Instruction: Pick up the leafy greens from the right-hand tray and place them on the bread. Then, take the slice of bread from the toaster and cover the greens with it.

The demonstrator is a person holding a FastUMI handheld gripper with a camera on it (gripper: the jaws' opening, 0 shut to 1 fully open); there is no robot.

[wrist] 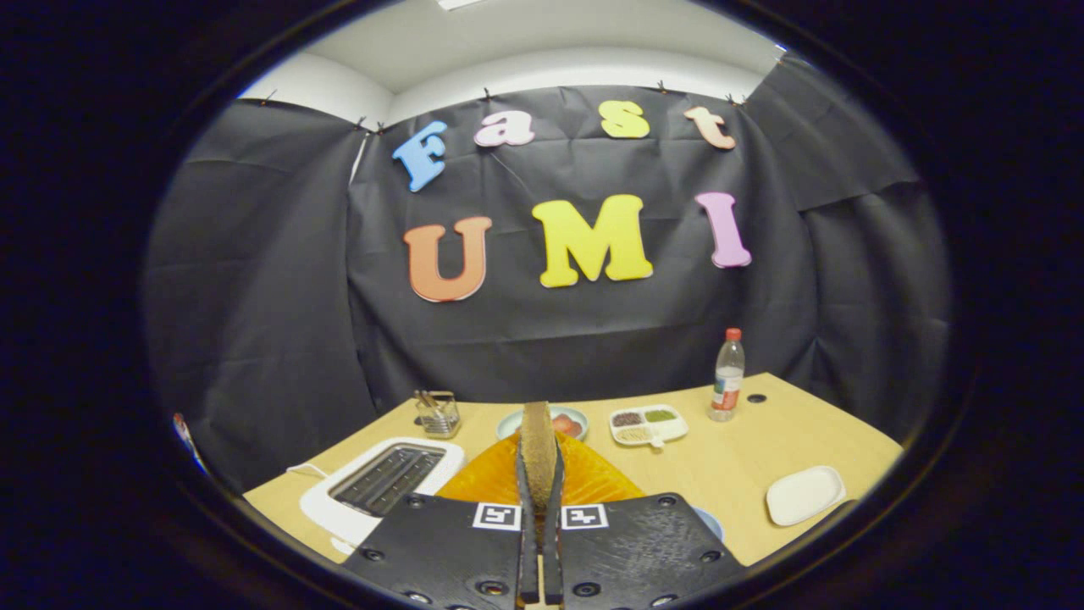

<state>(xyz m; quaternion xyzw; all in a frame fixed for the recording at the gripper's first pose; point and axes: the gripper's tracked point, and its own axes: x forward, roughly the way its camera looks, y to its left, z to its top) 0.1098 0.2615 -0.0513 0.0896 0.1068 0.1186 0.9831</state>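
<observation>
1. In the gripper view, your tool (pixel 539 474) is clenched on a slice of bread (pixel 538 445). Both fingers press on its sides, and the slice stands up on its edge between them.
2. Under the fingers and just ahead of them lies something orange and ribbed (pixel 584 479). You cannot tell what it is from here.
3. The toaster (pixel 381 487) sits on the surface (pixel 728 466) to the left of the fingers. Its slots look dark and bare, so the slice you hold seems to have come from there.
4. Beyond the fingers is a round plate (pixel 576 415) with something reddish on it. Next to it is a white tray (pixel 649 425) with a green patch in one part and darker patches in others.
5. Farther right stand a bottle (pixel 727 375) and a small white dish (pixel 804 495).
6. The bottom bread and the greens are hidden, so you cannot tell if the greens are in place.
7. It looks like the late part of the job. What is left is to lay this slice flat over the greens and let go.
</observation>
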